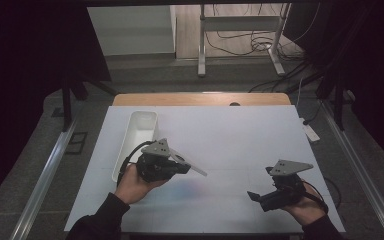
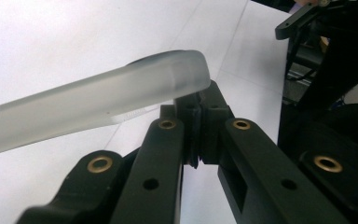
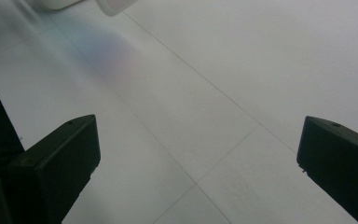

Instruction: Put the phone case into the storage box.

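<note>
A person's left hand holds my left gripper (image 1: 184, 168) just right of a long white bin (image 1: 139, 136). Its jaws are shut on the end of a flat, frosted translucent plastic piece (image 1: 194, 168) that sticks out to the right above the table. In the left gripper view the black jaws meet at the tips (image 2: 196, 122), and the frosted piece (image 2: 98, 100) crosses above them towards the left. My right gripper (image 1: 258, 197) is held low at the front right, pointing left. Its jaws (image 3: 200, 154) stand wide open with only bare table between them.
The white bin lies lengthwise on the left half of the white table sheet (image 1: 240, 135), open side up. A wooden table edge (image 1: 200, 98) runs along the back. Beyond it the floor carries cables and a metal stand (image 1: 240, 30).
</note>
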Available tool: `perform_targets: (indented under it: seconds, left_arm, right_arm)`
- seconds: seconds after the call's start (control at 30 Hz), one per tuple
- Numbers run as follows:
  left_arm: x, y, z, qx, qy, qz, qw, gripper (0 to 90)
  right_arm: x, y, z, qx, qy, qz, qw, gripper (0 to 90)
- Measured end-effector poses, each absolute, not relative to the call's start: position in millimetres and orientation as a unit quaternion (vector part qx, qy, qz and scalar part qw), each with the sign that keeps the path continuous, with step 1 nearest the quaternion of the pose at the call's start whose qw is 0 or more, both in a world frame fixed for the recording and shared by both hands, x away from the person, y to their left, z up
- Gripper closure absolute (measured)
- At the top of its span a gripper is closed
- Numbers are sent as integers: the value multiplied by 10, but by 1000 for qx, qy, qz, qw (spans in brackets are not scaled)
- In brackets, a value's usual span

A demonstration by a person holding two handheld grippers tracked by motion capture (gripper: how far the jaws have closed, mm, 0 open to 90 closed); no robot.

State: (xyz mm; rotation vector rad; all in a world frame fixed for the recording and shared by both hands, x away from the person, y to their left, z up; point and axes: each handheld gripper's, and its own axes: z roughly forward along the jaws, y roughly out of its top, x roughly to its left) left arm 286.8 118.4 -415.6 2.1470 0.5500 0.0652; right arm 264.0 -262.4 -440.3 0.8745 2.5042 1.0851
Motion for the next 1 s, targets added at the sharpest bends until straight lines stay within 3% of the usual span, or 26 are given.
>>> perform_targets:
  seconds: [1.0]
  left_arm:
    - [3110,1455,-3988,858,272,62,431,884]
  right_arm:
    - [2608,-3047,-4463,368,843,353,170,0]
